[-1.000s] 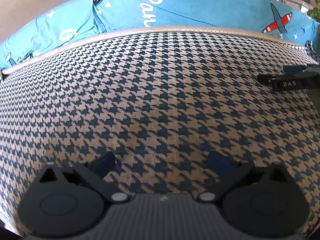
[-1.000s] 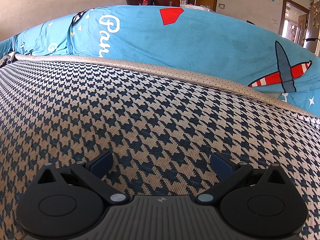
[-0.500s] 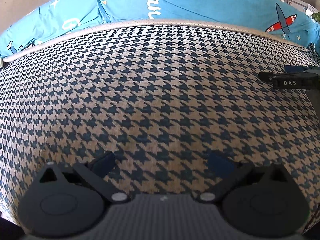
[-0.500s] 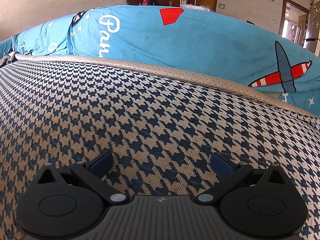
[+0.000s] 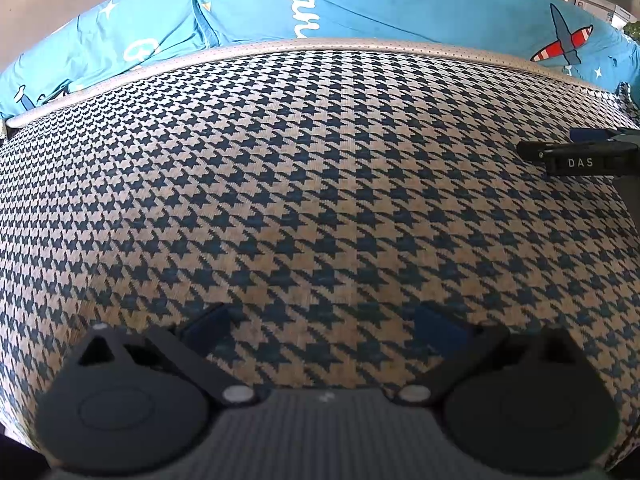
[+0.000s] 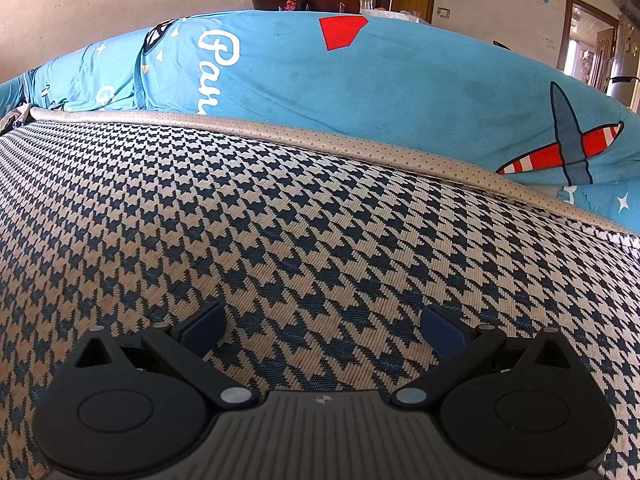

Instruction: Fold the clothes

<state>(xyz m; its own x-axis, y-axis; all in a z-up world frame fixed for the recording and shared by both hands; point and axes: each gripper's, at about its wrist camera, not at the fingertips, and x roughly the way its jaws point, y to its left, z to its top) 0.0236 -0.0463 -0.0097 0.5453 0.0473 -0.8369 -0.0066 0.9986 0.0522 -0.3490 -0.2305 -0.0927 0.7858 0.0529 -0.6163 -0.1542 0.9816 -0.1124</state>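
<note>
Both claws are spread wide and hold nothing: the left gripper (image 5: 322, 326) at the bottom of its frame, the right gripper (image 6: 322, 326) likewise. Over the last second the left one has crept forward and tipped down, so the houndstooth garment (image 5: 320, 184) fills more of its view; the right has not budged. I'd say neither has picked an edge yet, so folding hasn't begun. At mid-right of the left view the other tool's side reads "DAS" (image 5: 581, 162). Beyond the beige dotted hem (image 6: 360, 148), the blue sheet (image 6: 400, 80) shows white script, "Par…".
</note>
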